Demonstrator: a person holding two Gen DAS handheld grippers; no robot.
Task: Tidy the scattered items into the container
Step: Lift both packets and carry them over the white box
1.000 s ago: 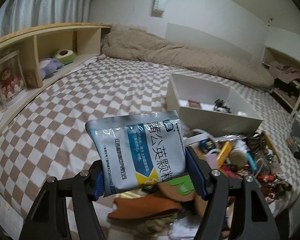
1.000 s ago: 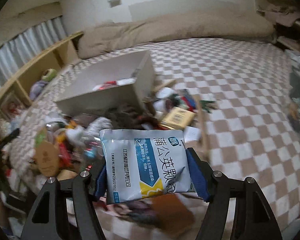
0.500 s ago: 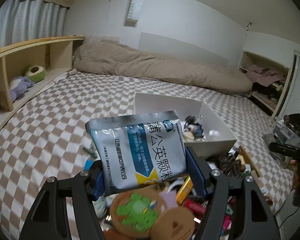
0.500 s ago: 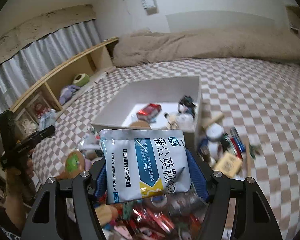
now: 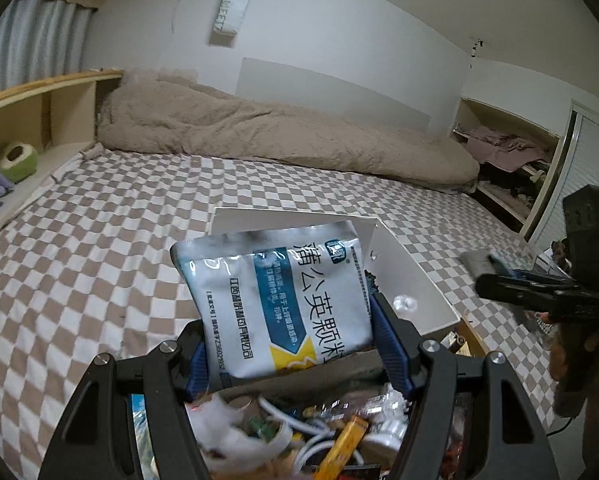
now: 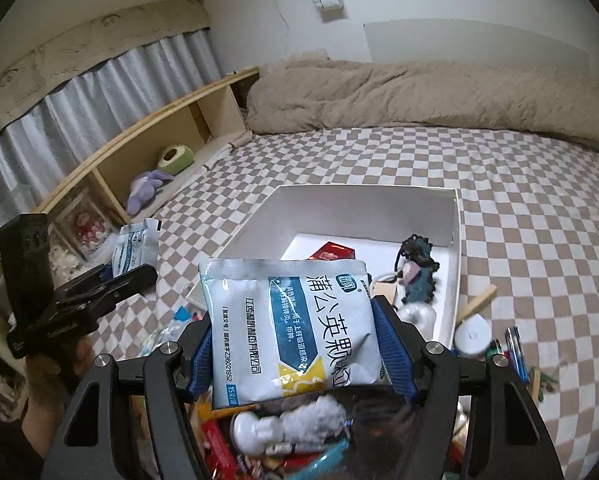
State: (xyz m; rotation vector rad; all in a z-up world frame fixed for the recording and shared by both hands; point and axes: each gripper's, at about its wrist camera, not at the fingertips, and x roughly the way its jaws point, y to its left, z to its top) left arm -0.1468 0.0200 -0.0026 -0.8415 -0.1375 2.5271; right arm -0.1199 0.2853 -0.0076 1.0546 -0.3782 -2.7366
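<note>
My left gripper (image 5: pixel 295 344) is shut on a white and blue medicine sachet (image 5: pixel 275 296), held upright in the air just short of the white box (image 5: pixel 415 276). My right gripper (image 6: pixel 299 356) is shut on a second, matching sachet (image 6: pixel 295 328), also before the white box (image 6: pixel 455 240). The box sits on the checkered bed and holds a red packet (image 6: pixel 331 251), a dark blue toy figure (image 6: pixel 417 272) and small items. A heap of scattered items (image 6: pixel 283 440) lies under both grippers. The left gripper with its sachet shows in the right wrist view (image 6: pixel 111 276); the right gripper shows in the left wrist view (image 5: pixel 499 280).
A beige duvet (image 5: pixel 279 136) lies across the far end of the bed. A wooden shelf (image 6: pixel 159 140) with plush toys runs along the left side. A white round lid (image 6: pixel 473 336), pens (image 6: pixel 515 354) and a wooden stick (image 6: pixel 477 304) lie right of the box.
Both grippers have moved up and toward the white box with their sachets still held. The box now fills more of both views and the heap sits lower.
</note>
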